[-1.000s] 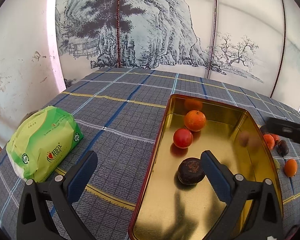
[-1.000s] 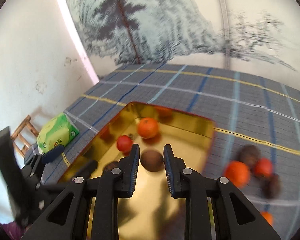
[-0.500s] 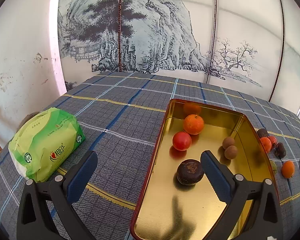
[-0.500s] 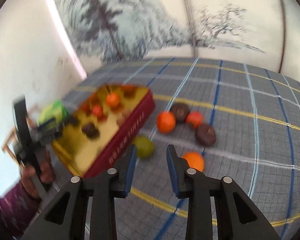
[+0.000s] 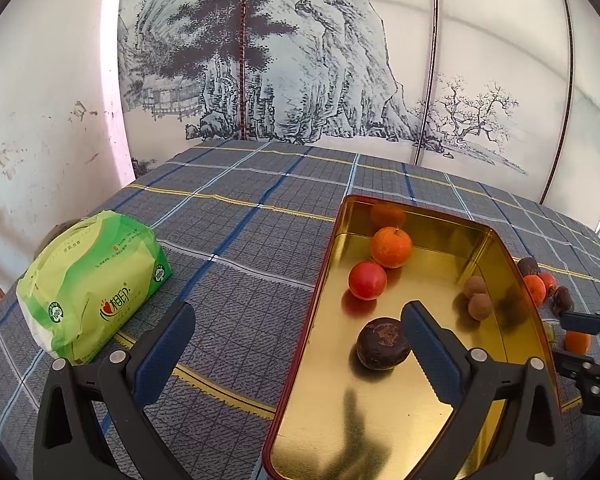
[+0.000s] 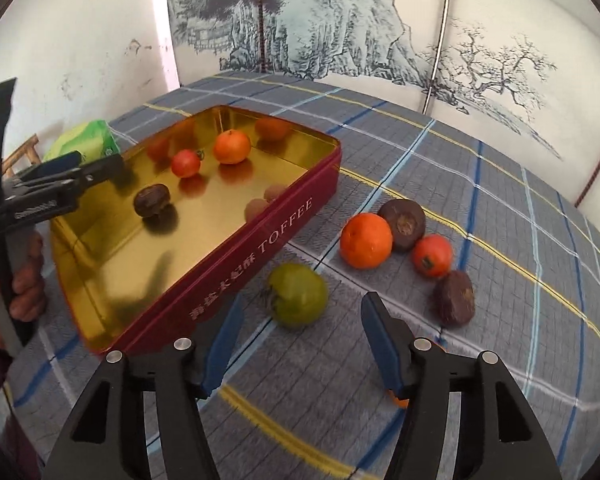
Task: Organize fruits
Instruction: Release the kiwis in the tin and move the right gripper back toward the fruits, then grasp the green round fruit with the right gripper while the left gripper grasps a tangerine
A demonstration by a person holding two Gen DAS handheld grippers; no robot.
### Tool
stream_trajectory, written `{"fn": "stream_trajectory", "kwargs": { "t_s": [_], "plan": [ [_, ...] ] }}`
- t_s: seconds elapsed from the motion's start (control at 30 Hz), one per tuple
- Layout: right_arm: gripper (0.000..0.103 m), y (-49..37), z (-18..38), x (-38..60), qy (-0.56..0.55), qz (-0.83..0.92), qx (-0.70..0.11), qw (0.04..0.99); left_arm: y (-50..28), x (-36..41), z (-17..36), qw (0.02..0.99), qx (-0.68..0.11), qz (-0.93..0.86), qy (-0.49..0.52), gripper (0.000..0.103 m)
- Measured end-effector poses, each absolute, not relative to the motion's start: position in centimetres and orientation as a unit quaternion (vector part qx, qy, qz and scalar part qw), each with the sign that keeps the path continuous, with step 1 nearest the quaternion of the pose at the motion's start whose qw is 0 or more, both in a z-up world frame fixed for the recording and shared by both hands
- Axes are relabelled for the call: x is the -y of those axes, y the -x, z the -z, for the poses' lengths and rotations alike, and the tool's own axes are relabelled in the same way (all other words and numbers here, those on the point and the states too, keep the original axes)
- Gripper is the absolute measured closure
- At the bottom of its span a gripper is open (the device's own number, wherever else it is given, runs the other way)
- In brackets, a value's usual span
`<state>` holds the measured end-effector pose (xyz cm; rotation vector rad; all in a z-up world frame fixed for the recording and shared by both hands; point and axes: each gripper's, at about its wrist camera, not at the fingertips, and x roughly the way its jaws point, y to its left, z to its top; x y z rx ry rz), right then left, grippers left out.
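Step in hand: approach for the next pick. The right gripper [image 6: 300, 340] points down at the green fruit [image 6: 298, 294], which lies on the checked tablecloth [image 6: 480, 184] just beside the red wall of the toffee tin [image 6: 260, 240]. Its jaws are opening; nothing is between them yet. The left gripper [image 5: 296, 344] hangs wide open and empty at the tin's near end. Next move, as judged: lower the right jaws astride the green fruit, clear of the tin wall, then close.
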<state>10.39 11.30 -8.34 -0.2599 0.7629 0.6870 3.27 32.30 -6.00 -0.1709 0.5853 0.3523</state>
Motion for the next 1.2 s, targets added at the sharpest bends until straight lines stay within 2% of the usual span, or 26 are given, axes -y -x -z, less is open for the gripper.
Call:
{"fn": "stream_trajectory", "kwargs": {
  "t_s": [0.07, 0.13, 0.17, 0.3, 0.47, 0.7, 0.8, 0.9, 1.1, 1.2],
  "plan": [
    [0.041, -11.1, 8.8, -11.8, 0.126, -0.332, -0.367, 0.860, -3.3, -32.3, 6.0, 0.938, -0.287, -0.173, 0.084, 0.001],
    [0.047, -12.0, 9.5, -12.3, 0.128, -0.338, -0.380, 0.851, -3.3, -32.2, 6.0, 0.938, -0.288, -0.173, 0.085, 0.001],
    [0.066, -12.3, 9.9, -12.4, 0.124, -0.343, -0.388, 0.847, -3.2, -32.2, 6.0, 0.938, -0.289, -0.174, 0.084, 0.001],
    [0.065, -11.6, 9.0, -10.9, 0.090, -0.351, -0.375, 0.853, -3.2, -32.3, 5.9, 0.939, -0.283, -0.176, 0.084, 0.001],
    [0.065, -9.9, 6.0, -1.7, 0.031, -0.264, -0.327, 0.907, -2.4, -31.5, 5.1, 0.951, -0.242, -0.182, 0.065, 0.001],
    [0.065, -11.6, 9.1, 11.0, 0.009, -0.090, -0.366, 0.926, -0.1, -24.0, -0.8, 0.978, -0.193, -0.083, 0.008, 0.001],
    [0.065, -12.5, 10.6, 13.1, 0.002, -0.069, -0.376, 0.924, -1.6, -18.4, -2.5, 0.973, -0.230, 0.019, -0.015, 0.001],
    [0.065, -12.9, 11.7, 14.2, -0.028, -0.070, -0.383, 0.921, -3.7, -14.5, -1.9, 0.960, -0.270, 0.077, -0.021, 0.001],
    [0.065, -13.0, 12.5, 15.6, -0.075, -0.093, -0.378, 0.918, -9.0, -9.3, 2.2, 0.924, -0.358, 0.128, -0.025, 0.002],
    [0.065, -13.2, 12.8, 16.0, -0.091, -0.107, -0.385, 0.912, -10.7, -8.7, 4.2, 0.914, -0.387, 0.120, -0.016, 0.009]
  ]
}}
